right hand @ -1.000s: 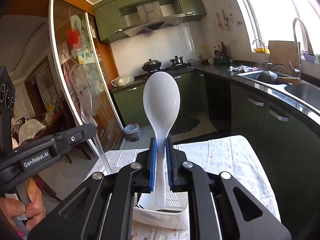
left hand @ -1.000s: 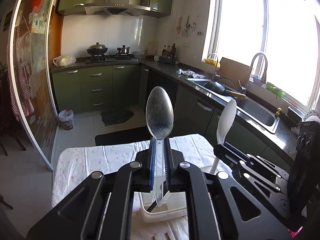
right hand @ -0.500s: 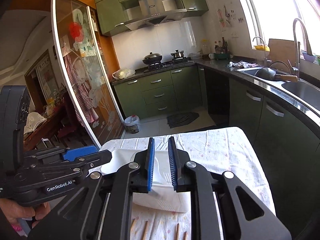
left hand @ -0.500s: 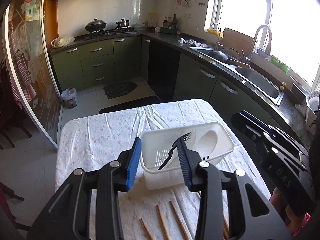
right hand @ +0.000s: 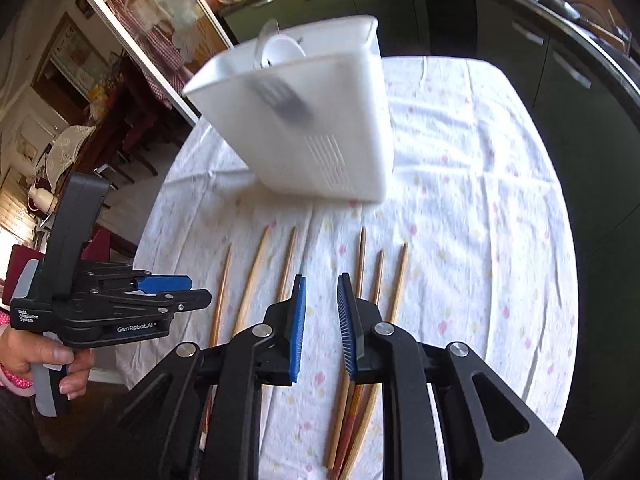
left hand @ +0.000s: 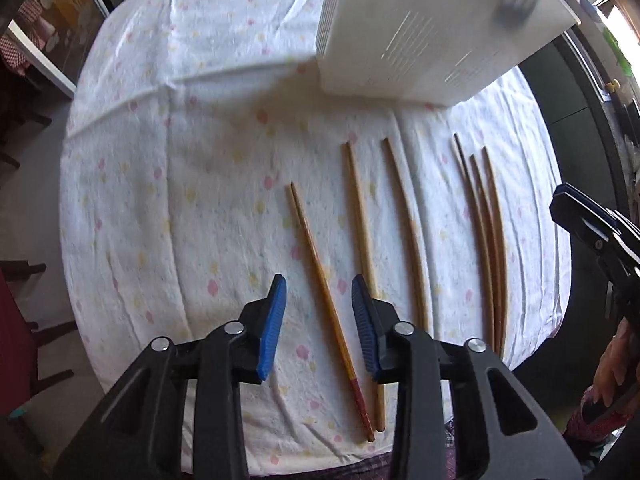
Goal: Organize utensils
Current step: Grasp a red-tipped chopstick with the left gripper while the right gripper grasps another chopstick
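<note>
Table is draped in a white floral cloth, soft and creased, so thin items are bedded into the folds a little.

Bin is parked at 12 o'clock, well apart from both grippers: rigid white plastic, rounded corners, slotted wall near the base. A dark slotted utensil is seen through the translucent wall, blurred; a white spoon and what looks like a clear one are seen at the rim. Larger utensils are judged as already sorted.

Left gripper is held low at 6 o'clock, jaws wide, nothing gripped, blue ribbed pads. It is lined up to straddle the red-tipped chopstick. That stick is thin, straight, lacquered wood; a plain chopstick lies just beside it, the two touching or nearly so near the 6 o'clock ends.

Right gripper is held at 6 o'clock in its own view, jaws narrower but parted, empty, over the bundle of sticks at 3 o'clock.

Chopsticks are laid roughly parallel, tips toward the bin, which suits an end-on pick. One pale stick lies alone between the groups.
</note>
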Demonstrator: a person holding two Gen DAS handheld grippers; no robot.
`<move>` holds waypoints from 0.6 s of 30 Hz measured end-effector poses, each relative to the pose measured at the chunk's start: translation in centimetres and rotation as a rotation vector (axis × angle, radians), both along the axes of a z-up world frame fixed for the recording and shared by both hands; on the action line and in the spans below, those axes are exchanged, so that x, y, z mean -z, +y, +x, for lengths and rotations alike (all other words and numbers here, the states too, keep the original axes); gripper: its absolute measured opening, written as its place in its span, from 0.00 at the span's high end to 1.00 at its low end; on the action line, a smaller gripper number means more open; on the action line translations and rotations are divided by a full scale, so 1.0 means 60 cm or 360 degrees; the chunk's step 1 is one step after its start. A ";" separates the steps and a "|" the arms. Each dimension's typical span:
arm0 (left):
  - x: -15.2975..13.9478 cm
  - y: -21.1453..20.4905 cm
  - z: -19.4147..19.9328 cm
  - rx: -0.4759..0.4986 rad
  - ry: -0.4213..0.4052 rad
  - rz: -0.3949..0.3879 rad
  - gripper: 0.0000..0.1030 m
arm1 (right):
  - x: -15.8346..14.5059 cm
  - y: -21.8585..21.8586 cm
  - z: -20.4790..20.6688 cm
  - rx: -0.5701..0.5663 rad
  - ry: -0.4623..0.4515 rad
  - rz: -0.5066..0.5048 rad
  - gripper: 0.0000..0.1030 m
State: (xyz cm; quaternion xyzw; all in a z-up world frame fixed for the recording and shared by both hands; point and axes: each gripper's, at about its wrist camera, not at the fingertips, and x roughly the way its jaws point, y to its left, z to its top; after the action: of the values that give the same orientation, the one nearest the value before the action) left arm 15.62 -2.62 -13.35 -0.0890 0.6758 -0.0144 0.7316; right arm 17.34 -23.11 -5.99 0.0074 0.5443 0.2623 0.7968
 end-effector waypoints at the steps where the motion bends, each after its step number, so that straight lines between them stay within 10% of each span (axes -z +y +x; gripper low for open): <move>1: 0.015 -0.001 -0.003 -0.0012 0.0027 0.0004 0.75 | 0.008 0.003 -0.001 -0.0002 0.0029 -0.0018 0.83; 18: 0.030 -0.035 0.002 0.0024 0.0014 0.0149 0.94 | 0.077 0.012 0.034 -0.0023 0.0230 -0.0301 0.83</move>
State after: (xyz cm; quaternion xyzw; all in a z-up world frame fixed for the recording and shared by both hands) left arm 15.72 -4.74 -15.13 -0.0494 0.6796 0.0122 0.7318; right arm 19.37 -22.39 -10.63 -0.0529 0.6228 0.2143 0.7506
